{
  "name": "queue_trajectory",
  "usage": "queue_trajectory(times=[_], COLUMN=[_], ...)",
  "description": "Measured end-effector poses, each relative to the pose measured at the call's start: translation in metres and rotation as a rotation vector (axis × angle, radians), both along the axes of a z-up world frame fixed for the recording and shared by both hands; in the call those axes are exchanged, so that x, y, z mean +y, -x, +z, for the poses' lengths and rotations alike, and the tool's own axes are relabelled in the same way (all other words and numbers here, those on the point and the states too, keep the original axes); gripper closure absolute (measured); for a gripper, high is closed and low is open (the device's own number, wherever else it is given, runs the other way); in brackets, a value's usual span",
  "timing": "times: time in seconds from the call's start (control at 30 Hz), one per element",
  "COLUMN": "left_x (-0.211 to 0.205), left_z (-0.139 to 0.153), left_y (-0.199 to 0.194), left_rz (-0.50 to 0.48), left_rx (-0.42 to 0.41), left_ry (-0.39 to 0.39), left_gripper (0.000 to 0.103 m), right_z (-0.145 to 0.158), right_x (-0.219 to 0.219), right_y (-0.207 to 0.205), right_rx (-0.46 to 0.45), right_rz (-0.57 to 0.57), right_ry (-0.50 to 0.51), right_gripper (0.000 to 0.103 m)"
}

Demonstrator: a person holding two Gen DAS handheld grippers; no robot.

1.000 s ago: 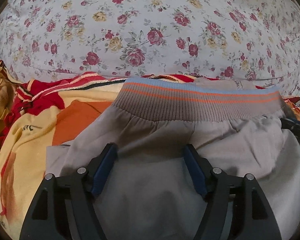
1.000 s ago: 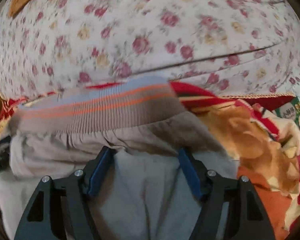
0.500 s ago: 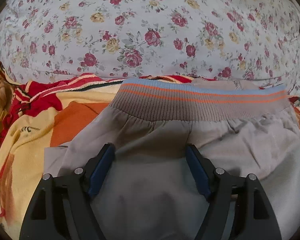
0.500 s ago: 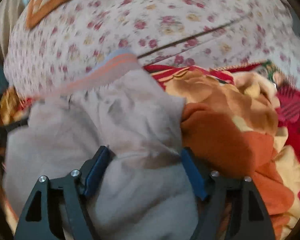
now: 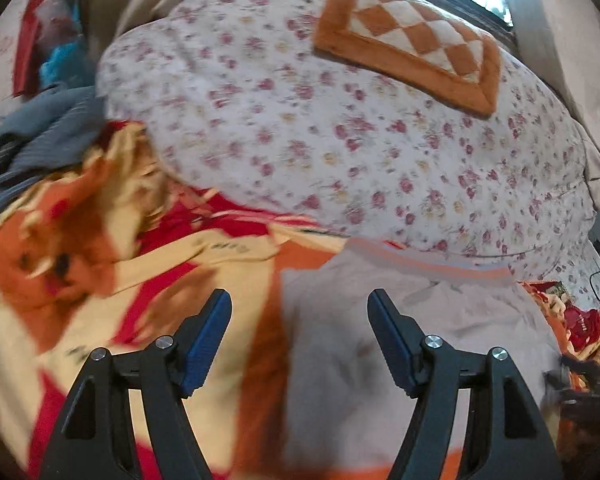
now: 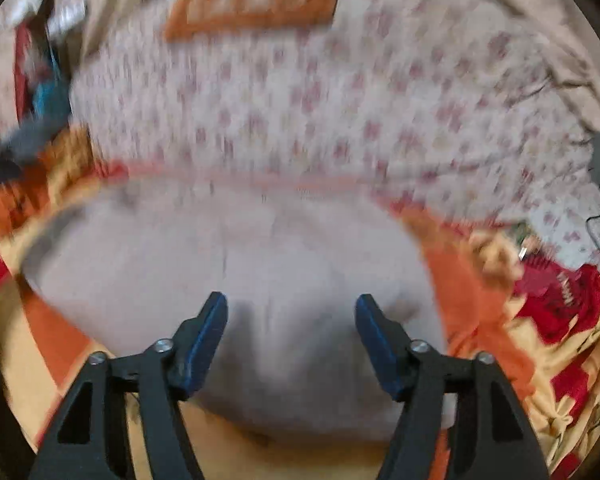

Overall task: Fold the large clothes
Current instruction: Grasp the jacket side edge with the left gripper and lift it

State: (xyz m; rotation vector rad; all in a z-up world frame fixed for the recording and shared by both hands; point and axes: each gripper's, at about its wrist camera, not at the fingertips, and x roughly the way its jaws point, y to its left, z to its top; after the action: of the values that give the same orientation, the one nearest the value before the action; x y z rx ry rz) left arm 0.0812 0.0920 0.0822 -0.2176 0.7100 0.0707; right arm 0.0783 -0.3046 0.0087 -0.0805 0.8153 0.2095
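A folded pair of grey trousers (image 5: pixel 400 340) with a ribbed waistband striped orange and blue (image 5: pixel 428 258) lies on a red, orange and yellow patterned blanket (image 5: pixel 100 264). It also shows, blurred, in the right wrist view (image 6: pixel 260 264). My left gripper (image 5: pixel 300 334) is open and empty, raised above the trousers' left edge. My right gripper (image 6: pixel 290 334) is open and empty, raised above the near part of the trousers. Nothing is held.
A large floral quilt (image 5: pixel 340 128) lies behind the trousers, with an orange and cream checked cushion (image 5: pixel 412 44) on it. A grey garment (image 5: pixel 40 132) lies at the far left. A red garment (image 6: pixel 556 300) lies to the right on the blanket.
Both grippers have lifted up and back from the trousers, so more of the bed shows. The trousers stay folded on the blanket. Both views are blurred by motion.
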Motion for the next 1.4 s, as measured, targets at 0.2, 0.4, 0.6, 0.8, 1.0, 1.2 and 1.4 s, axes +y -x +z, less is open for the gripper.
queue_trajectory(times=[0.2, 0.4, 0.6, 0.8, 1.0, 1.2, 1.4], left_x=[0.016, -0.023, -0.048, -0.041, -0.02, -0.03, -0.03], left_z=[0.02, -0.055, -0.108, -0.114, -0.116, -0.106, -0.081], left_y=[0.047, 0.067, 0.054, 0.039, -0.004, -0.008, -0.005], left_rz=[0.072, 0.007, 0.022, 0.044, 0.108, 0.076, 0.032], left_rx=[0.032, 0.17, 0.223, 0.13, 0.105, 0.073, 0.04], left_ry=[0.086, 0.304, 0.38, 0.434, 0.499, 0.392, 0.307], left_gripper=[0.038, 0.037, 0.037, 0.033, 0.048, 0.088, 0.101], right_z=[-0.007, 0.011, -0.005, -0.018, -0.016, 0.0, 0.017], right_x=[-0.001, -0.004, 0.011, 0.025, 0.02, -0.016, -0.092], right_y=[-0.001, 0.01, 0.002, -0.005, -0.01, -0.009, 0.016], right_rx=[0.029, -0.067, 0.001, 0.016, -0.002, -0.062, -0.115], right_rz=[-0.04, -0.012, 0.03, 0.073, 0.055, -0.08, -0.361], right_ry=[-0.021, -0.069, 0.001, 0.071, 0.053, -0.066, -0.2], right_gripper=[0.026, 0.026, 0.026, 0.026, 0.026, 0.026, 0.026])
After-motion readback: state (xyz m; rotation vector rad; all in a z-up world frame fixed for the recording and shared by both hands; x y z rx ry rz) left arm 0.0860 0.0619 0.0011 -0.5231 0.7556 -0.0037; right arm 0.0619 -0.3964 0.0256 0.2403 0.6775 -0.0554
